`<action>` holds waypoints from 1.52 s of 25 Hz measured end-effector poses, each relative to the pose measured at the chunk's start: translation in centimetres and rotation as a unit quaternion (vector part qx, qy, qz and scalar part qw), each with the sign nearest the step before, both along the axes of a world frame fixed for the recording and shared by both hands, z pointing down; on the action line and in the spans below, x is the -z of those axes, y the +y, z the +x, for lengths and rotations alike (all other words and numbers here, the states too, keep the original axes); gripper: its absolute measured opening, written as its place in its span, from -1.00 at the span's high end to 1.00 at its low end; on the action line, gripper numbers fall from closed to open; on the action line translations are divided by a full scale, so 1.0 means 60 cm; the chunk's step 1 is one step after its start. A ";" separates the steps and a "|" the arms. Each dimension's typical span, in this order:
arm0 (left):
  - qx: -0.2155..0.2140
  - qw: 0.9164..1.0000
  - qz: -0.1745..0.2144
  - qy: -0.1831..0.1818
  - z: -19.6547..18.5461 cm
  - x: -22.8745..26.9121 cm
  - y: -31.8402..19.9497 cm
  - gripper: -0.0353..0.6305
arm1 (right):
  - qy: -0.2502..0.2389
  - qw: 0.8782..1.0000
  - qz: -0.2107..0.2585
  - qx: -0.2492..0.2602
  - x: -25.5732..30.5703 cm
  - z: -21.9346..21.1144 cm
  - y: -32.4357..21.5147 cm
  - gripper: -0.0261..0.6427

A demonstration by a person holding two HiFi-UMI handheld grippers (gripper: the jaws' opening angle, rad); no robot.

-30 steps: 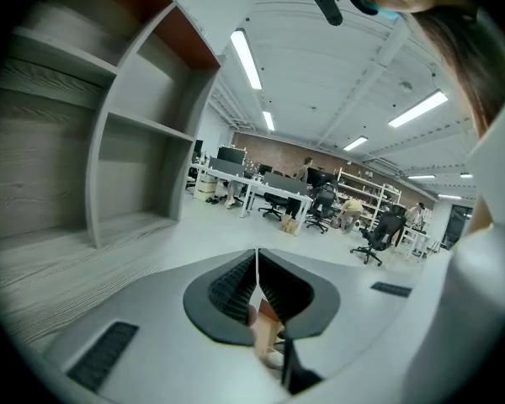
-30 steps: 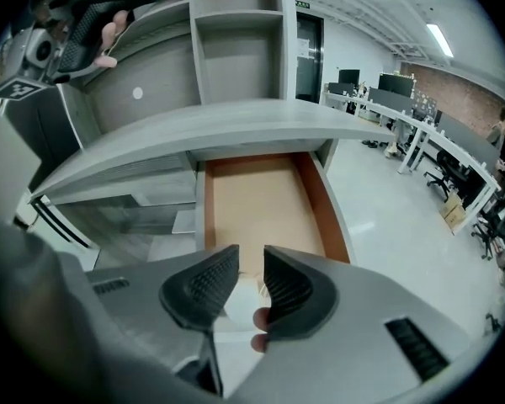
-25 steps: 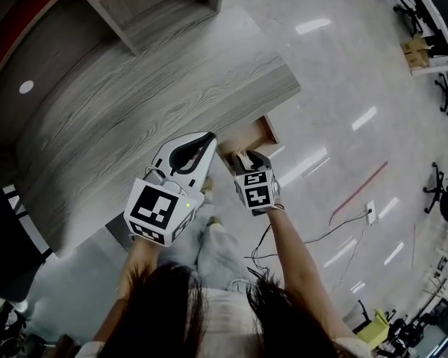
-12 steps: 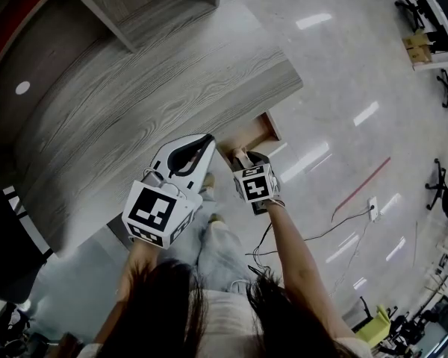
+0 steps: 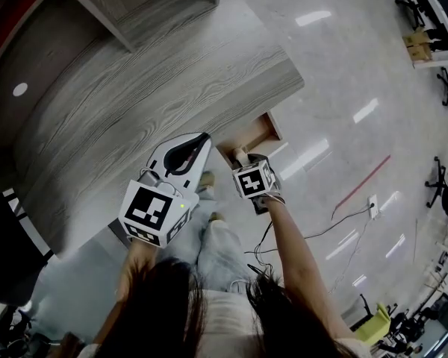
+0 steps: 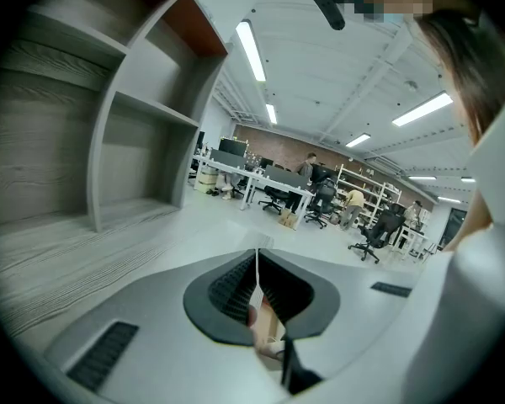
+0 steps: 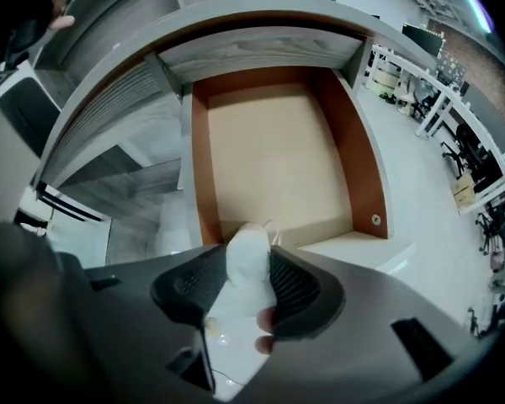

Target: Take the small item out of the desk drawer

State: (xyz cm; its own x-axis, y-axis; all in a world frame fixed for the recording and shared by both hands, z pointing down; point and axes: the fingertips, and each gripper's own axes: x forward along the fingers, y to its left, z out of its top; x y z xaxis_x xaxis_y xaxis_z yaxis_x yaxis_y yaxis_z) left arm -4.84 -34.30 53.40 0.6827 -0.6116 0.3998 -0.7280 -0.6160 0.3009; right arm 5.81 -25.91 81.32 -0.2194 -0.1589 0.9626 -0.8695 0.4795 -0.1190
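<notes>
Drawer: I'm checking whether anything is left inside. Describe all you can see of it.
The drawer stands pulled out from under the grey wood-grain desk. Red-brown side walls, pale tan floor, bare where visible; one screw in its right wall. A white item hides part of its near edge; whether they touch is unclear.

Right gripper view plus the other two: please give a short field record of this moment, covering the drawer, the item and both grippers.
drawer: open, pulled out from under the desk
small white item: at the drawer's near end, between the right gripper's jaws
right gripper: points down into the drawer; jaws have just been opening and stand wide around the item, no firm clamp visible
left gripper: jaws together, nothing between them, held over the desk's edge
task stage: item not yet out
</notes>
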 end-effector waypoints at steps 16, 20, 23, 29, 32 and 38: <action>-0.004 1.000 0.006 -0.005 0.006 0.013 0.014 0.82 | -0.005 0.999 0.025 -0.031 0.023 0.004 0.005 0.46; -0.006 1.000 0.008 -0.005 0.009 0.024 0.023 0.82 | -0.011 0.998 0.049 -0.044 0.049 0.002 0.003 0.46; -0.007 1.000 0.010 -0.006 0.014 0.036 0.032 0.82 | -0.010 0.997 0.062 -0.051 0.067 0.008 0.003 0.46; -0.007 1.000 0.013 -0.008 0.019 0.060 0.056 0.82 | -0.013 0.993 0.090 -0.071 0.107 0.021 0.005 0.46; -0.007 1.000 0.013 -0.008 0.022 0.072 0.070 0.82 | -0.014 0.991 0.106 -0.079 0.131 0.028 0.006 0.46; -0.007 1.000 0.018 -0.010 0.026 0.101 0.100 0.82 | -0.017 0.987 0.132 -0.095 0.180 0.038 0.021 0.46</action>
State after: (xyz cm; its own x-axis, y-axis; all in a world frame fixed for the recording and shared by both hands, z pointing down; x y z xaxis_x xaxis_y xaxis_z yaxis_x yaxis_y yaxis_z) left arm -3.29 -28.27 47.36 0.6837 -0.6155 0.3920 -0.7245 -0.6368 0.2637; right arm 8.09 -24.68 70.54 -0.1925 -0.4440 0.8751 -0.9442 0.3268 -0.0419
